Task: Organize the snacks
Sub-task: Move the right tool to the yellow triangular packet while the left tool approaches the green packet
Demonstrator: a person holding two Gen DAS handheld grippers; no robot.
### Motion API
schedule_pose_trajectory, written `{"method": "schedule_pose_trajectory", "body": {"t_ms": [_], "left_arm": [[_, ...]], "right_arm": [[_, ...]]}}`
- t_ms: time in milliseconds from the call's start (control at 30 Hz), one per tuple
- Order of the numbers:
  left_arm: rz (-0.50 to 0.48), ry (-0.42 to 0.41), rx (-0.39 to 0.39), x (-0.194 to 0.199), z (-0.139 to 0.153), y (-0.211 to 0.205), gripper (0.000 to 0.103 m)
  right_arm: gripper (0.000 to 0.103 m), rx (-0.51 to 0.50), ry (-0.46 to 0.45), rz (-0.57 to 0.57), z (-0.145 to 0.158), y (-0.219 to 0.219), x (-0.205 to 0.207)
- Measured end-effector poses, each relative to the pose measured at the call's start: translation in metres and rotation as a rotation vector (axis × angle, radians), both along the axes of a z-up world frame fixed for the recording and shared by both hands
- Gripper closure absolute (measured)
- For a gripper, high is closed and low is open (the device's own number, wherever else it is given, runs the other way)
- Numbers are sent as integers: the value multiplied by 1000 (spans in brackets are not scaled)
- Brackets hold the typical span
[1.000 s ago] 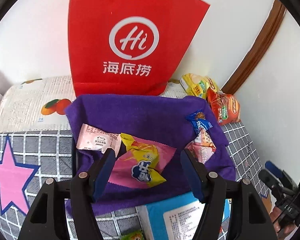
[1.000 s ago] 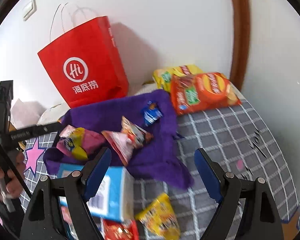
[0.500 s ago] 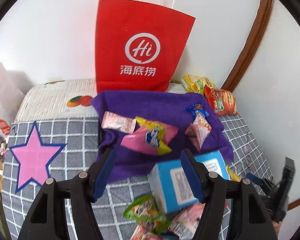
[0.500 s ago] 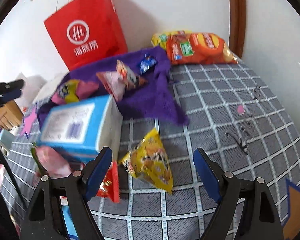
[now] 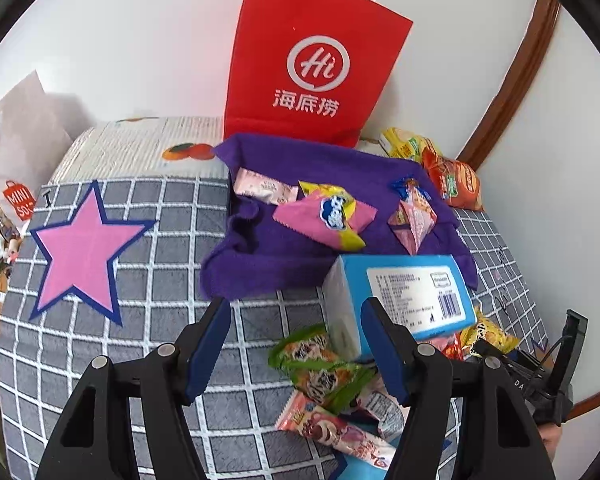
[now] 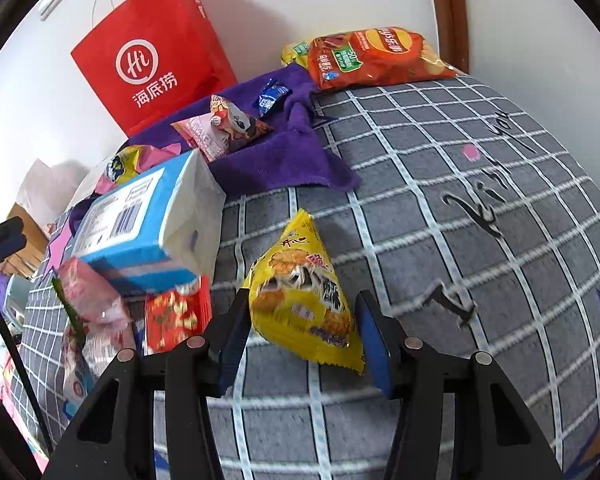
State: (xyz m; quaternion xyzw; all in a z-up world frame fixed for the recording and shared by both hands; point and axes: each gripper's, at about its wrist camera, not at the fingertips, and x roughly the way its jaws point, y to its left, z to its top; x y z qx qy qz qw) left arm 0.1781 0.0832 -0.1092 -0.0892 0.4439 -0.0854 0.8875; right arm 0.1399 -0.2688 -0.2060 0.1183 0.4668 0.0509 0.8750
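The right gripper (image 6: 302,334) has its jaws set wide on either side of a yellow, pillow-shaped foil snack packet (image 6: 304,300), which lies between the blue pads on the grey checked bedcover (image 6: 440,240); the pads look close to its sides but not yet pressing, so I judge the grasp is about to close. The risk is that a slick, air-filled packet squirts forward out of the jaws as they pinch, or that only a crimped edge is caught and it swings and drops. Just left of the jaws, a blue and white tissue box (image 6: 148,224) leans on a red wrapper (image 6: 176,316) and pink packets, and a sideways drift could nudge that loose heap. Well ahead of the jaws lie the purple towel (image 6: 276,156) with small snacks on it and the red paper carrier bag (image 6: 156,56). The left gripper (image 5: 296,344) hangs with jaws wide apart and holding nothing, above the bedcover, a green packet (image 5: 320,368) just right of them.
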Motion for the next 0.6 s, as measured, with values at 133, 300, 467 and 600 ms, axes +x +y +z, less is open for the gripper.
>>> {"method": "schedule_pose_trajectory", "body": {"t_ms": [133, 300, 467, 600], "left_arm": [[-23, 17, -8, -8, -14, -11, 38], [-61, 33, 15, -17, -30, -26, 36], [-95, 54, 64, -22, -45, -40, 32], [-118, 62, 99, -22, -54, -48, 32]], "right_arm": [[51, -26, -26, 2, -3, 2, -15], [51, -43, -79, -10, -6, 4, -25], [51, -53, -104, -5, -9, 6, -27], [51, -21, -102, -7, -10, 2, -27]]}}
